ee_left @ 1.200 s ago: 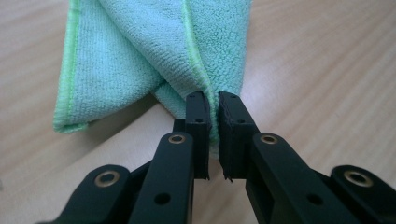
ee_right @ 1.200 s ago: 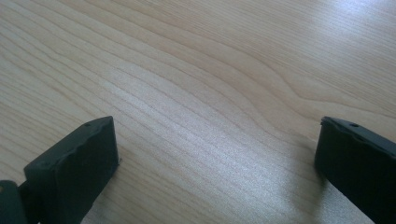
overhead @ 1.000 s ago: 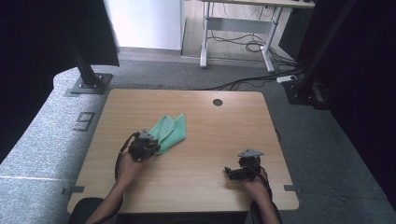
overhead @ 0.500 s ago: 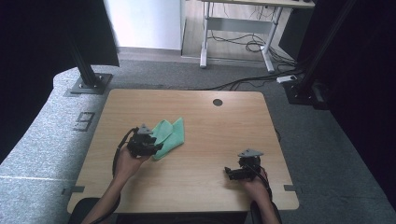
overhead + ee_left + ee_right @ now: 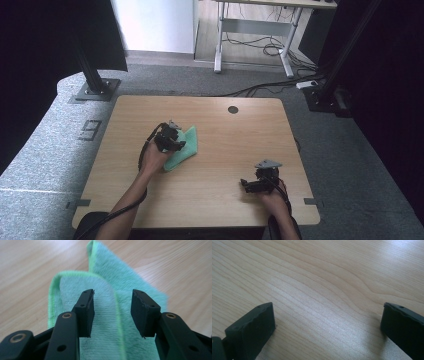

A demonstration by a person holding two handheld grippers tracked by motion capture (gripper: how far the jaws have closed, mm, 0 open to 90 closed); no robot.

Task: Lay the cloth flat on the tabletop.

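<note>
A green microfibre cloth (image 5: 187,150) lies folded on the wooden table (image 5: 235,145), left of centre. My left gripper (image 5: 176,142) hovers over the cloth's near left part. In the left gripper view its jaws stand apart over the cloth (image 5: 110,272), and a folded edge runs between the fingertips (image 5: 87,302) without being pinched. These jaws have just been opening. My right gripper (image 5: 248,184) rests near the front right of the table, pointing left. Its jaws are wide open (image 5: 328,307) over bare wood, with nothing between them.
A round cable hole (image 5: 233,109) sits near the table's far edge. Grey carpet surrounds the table, with black stand bases at the back left (image 5: 95,89) and back right (image 5: 322,97). A white desk frame (image 5: 255,30) stands beyond.
The left hand has moved right and away from the person, so its gripper now sits over the cloth. The right hand has stayed put.
</note>
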